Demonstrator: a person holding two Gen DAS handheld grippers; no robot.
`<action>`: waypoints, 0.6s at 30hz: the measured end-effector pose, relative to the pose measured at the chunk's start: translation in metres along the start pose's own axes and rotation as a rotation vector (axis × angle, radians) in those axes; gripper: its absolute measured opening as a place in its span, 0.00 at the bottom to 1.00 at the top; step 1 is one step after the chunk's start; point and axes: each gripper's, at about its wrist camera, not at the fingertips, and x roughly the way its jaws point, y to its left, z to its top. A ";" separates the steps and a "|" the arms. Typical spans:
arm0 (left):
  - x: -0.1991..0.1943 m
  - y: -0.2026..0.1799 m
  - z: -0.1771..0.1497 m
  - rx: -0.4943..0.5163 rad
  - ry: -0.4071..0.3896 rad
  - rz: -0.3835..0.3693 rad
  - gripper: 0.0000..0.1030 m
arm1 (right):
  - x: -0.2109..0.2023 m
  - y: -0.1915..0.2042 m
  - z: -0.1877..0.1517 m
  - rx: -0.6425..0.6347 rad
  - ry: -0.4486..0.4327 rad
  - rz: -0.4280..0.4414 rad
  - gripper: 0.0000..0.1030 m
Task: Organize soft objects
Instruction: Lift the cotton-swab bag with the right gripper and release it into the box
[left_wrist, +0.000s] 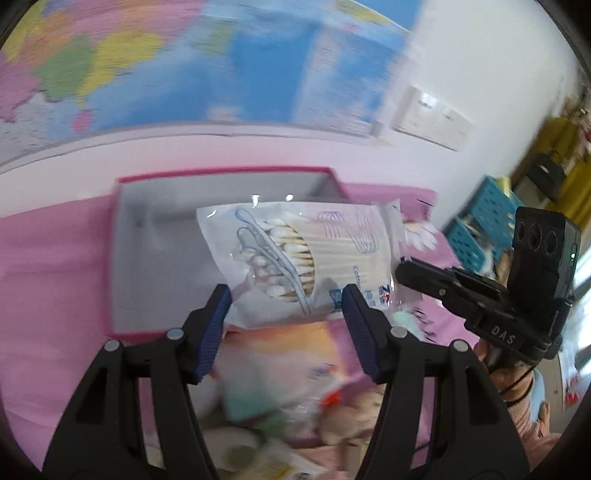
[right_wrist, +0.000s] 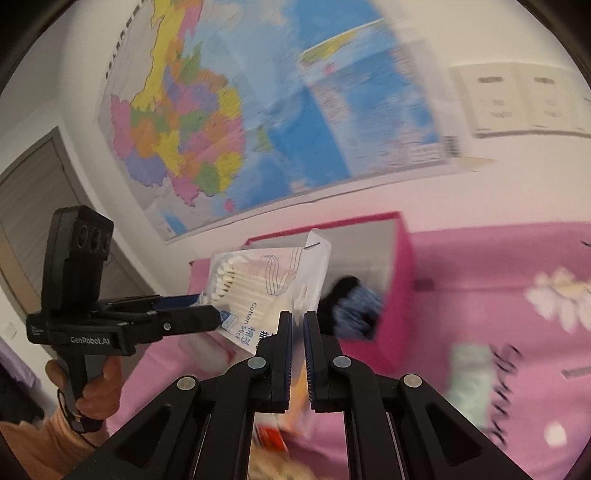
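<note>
A clear bag of cotton swabs (left_wrist: 299, 262) hangs in the air above a pink box with a grey inside (left_wrist: 166, 240). My left gripper (left_wrist: 286, 301) is shut on the bag's lower edge, one blue pad at each side. My right gripper (right_wrist: 297, 325) is shut on the bag's other end (right_wrist: 258, 291), which shows in the right wrist view. The right gripper also shows in the left wrist view (left_wrist: 410, 271), touching the bag's right edge. The left gripper shows in the right wrist view (right_wrist: 195, 312) at the bag's left side.
The pink box (right_wrist: 400, 280) sits on a pink flowered cloth (right_wrist: 498, 295) against a wall with a map (right_wrist: 221, 122). A dark blue soft item (right_wrist: 354, 306) lies in the box. Blurred soft packets (left_wrist: 280, 391) lie below the left gripper. A blue crate (left_wrist: 480, 218) stands right.
</note>
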 end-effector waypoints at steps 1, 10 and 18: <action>0.002 0.009 0.002 -0.012 0.003 0.013 0.61 | 0.014 0.004 0.006 0.001 0.014 0.019 0.07; 0.045 0.077 0.013 -0.117 0.088 0.061 0.61 | 0.102 0.020 0.023 -0.019 0.128 0.003 0.07; 0.053 0.090 0.007 -0.156 0.070 0.134 0.61 | 0.144 0.010 0.017 -0.003 0.215 -0.096 0.24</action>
